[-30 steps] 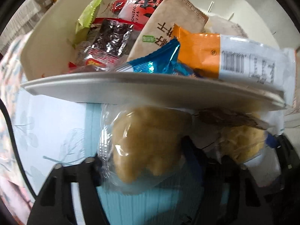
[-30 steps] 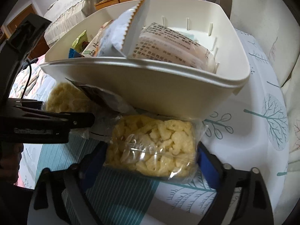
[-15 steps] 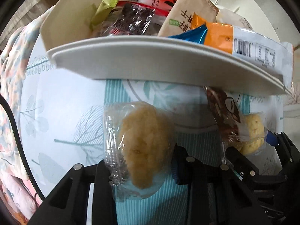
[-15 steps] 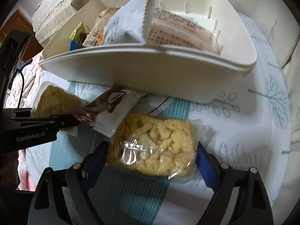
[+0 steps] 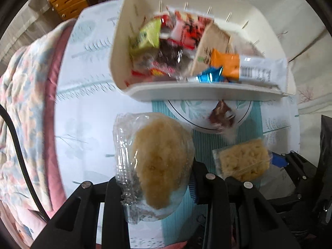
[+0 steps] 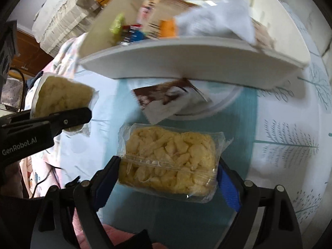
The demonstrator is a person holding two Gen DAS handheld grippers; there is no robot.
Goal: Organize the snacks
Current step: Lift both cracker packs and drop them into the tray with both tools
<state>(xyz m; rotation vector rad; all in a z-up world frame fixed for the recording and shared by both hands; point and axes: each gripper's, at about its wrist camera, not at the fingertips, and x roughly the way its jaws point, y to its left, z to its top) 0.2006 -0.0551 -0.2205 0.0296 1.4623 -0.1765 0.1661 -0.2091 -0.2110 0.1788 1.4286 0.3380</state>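
My left gripper (image 5: 157,178) is shut on a clear-wrapped yellow puffed-rice cake (image 5: 161,161), held on edge above the tablecloth. In the right wrist view that left gripper (image 6: 68,116) and its cake (image 6: 62,95) show at the left. My right gripper (image 6: 168,168) is shut wide on a second puffed-rice cake (image 6: 170,157), held flat across its blue pads. This second cake (image 5: 242,161) also shows at the right of the left wrist view. Beyond both stands a white bin (image 5: 186,91) full of mixed snack packets, its near rim (image 6: 186,62) blurred.
A brown-and-white packet (image 6: 166,99) lies on the table just in front of the bin, seen small in the left wrist view too (image 5: 221,114). A teal striped mat (image 6: 238,124) covers the tablecloth. A floral quilt (image 5: 27,103) lies left; wooden drawers (image 5: 64,0) stand behind.
Both grippers have risen and drawn back from the bin with their cakes. The left jaws narrowed onto their cake, which turned on edge. The bin's contents have come into view from above.
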